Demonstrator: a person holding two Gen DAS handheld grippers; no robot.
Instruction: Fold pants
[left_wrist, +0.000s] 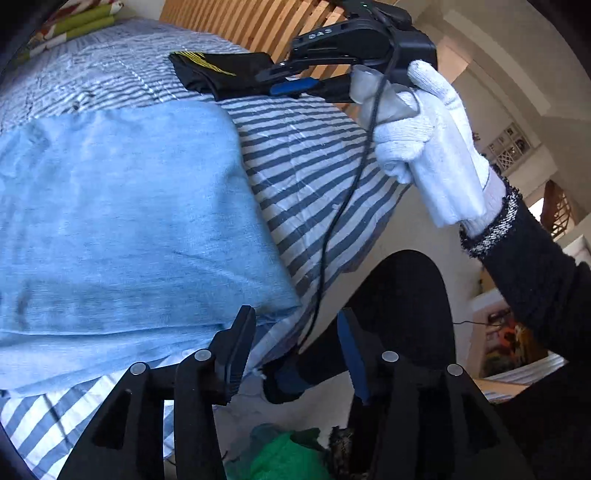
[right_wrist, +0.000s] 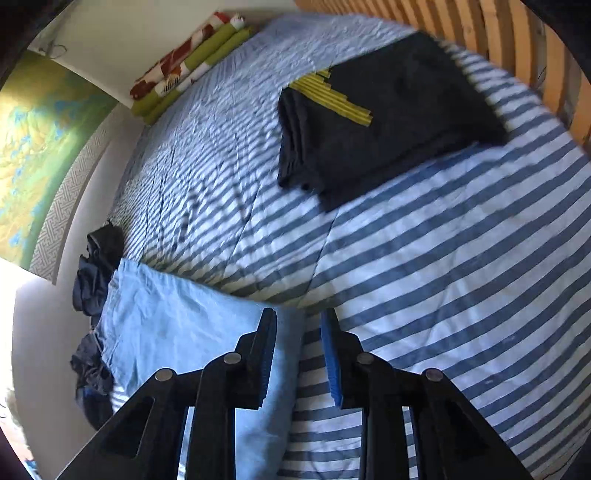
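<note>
While empty, left claw (left_wrist: 295, 350) hangs beside pants (left_wrist: 122, 229).

A striped bedspread (right_wrist: 443, 277) covers the bed beside a wooden slatted headboard (right_wrist: 517, 37) and white wall (right_wrist: 110, 33).

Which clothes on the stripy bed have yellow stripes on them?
The neatly folded black garment near the wooden slatted headboard. The light blue pants are plain, and the crumpled dark clothes show no yellow.

A home bedroom is shown: a striped bedsheet (right_wrist: 443, 258) is spread over a bed, a slatted wooden headboard (right_wrist: 517, 48) stands behind it, and rolled bedding (right_wrist: 192, 62) is laid alongside.
</note>
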